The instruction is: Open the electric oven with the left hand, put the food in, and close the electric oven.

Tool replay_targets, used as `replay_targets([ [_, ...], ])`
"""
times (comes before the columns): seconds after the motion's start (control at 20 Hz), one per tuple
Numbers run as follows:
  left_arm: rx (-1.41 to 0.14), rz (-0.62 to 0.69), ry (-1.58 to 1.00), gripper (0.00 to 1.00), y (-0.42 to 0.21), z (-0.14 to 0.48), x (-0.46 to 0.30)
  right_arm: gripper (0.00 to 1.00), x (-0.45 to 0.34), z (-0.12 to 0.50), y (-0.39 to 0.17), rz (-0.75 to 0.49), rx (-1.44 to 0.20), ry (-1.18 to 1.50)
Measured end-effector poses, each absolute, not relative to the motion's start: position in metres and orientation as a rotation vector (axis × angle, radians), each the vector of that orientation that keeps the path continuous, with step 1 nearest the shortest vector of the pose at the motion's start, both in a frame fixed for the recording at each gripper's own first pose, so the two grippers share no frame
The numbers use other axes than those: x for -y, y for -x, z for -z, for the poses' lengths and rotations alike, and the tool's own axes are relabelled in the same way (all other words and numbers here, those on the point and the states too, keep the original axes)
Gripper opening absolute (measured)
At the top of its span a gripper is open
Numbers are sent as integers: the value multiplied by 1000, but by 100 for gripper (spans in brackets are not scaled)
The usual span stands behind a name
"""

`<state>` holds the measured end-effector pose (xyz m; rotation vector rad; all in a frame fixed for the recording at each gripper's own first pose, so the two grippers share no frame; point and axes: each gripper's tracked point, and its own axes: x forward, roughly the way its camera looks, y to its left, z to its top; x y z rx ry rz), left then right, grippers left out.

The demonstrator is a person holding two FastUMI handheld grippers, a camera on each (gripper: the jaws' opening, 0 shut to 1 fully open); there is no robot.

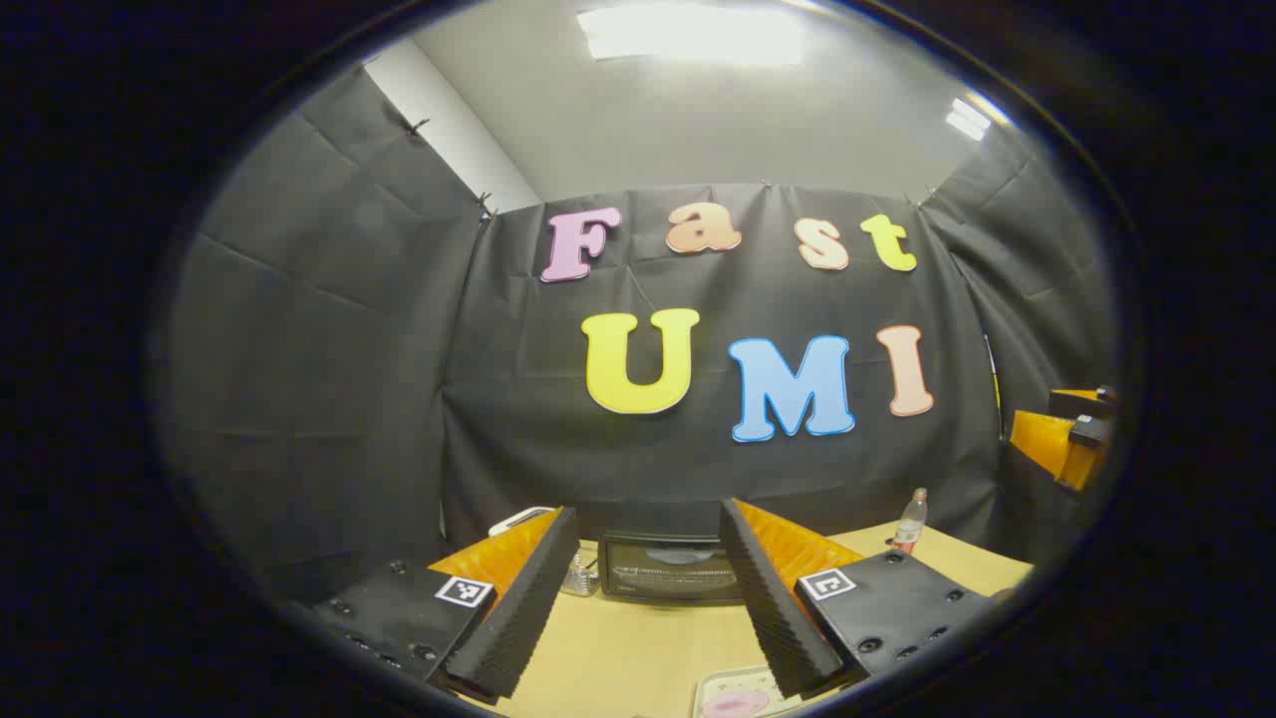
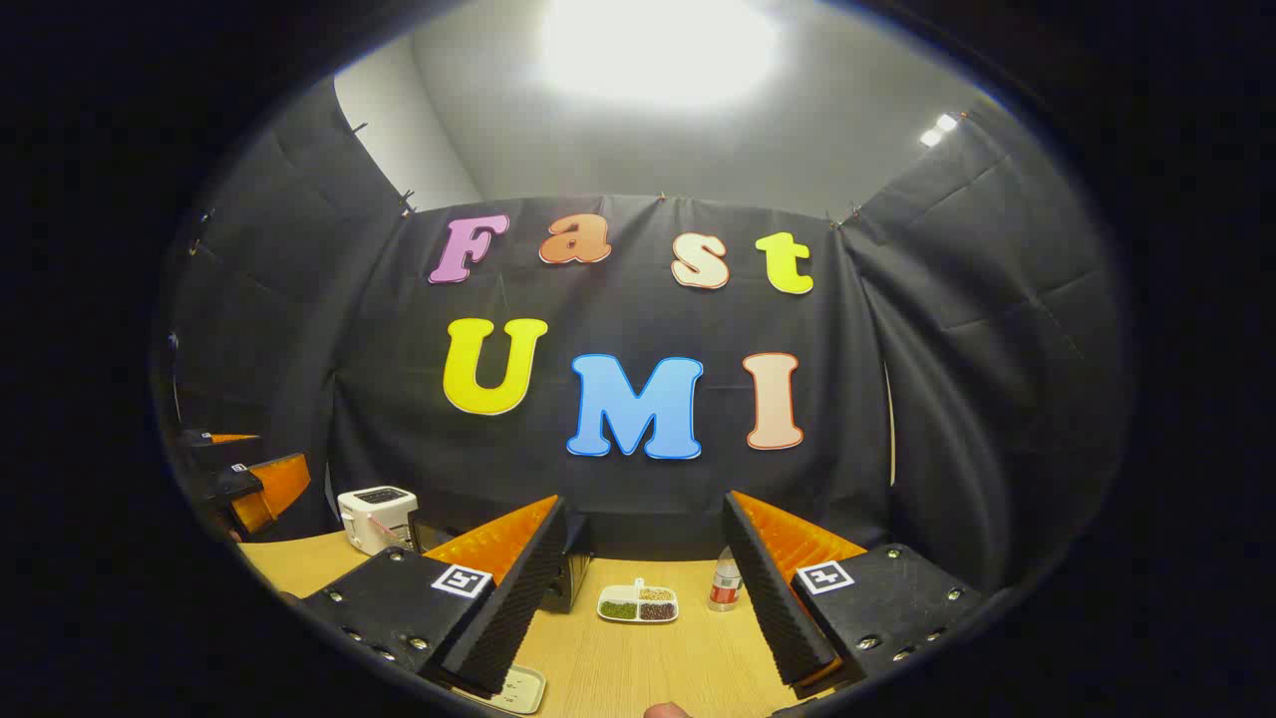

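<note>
The black electric oven (image 1: 666, 568) stands at the back of the wooden table (image 1: 618, 653) with its glass door shut; my left gripper (image 1: 648, 514) hovers in front of it, open and holding nothing. A pale tray with pink food (image 1: 736, 698) lies on the table just below its right finger. My right gripper (image 2: 646, 504) is also open and holds nothing. In the right gripper view the oven (image 2: 570, 578) peeks out behind the left finger, and a corner of the pale tray (image 2: 515, 688) lies under it.
A white toaster (image 2: 377, 519) sits at the back left, a small glass (image 1: 579, 576) beside the oven. A divided dish of grains (image 2: 638, 603) and a small bottle (image 2: 726, 580) stand farther right. The other gripper (image 2: 244, 479) hangs at the far left.
</note>
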<state>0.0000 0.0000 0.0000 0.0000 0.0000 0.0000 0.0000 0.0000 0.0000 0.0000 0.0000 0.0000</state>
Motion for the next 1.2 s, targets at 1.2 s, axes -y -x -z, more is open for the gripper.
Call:
replay_targets([
  [1.2, 9, 2, -58, 100, -76, 16, 32, 95, 10, 37, -43, -62, 0, -35],
])
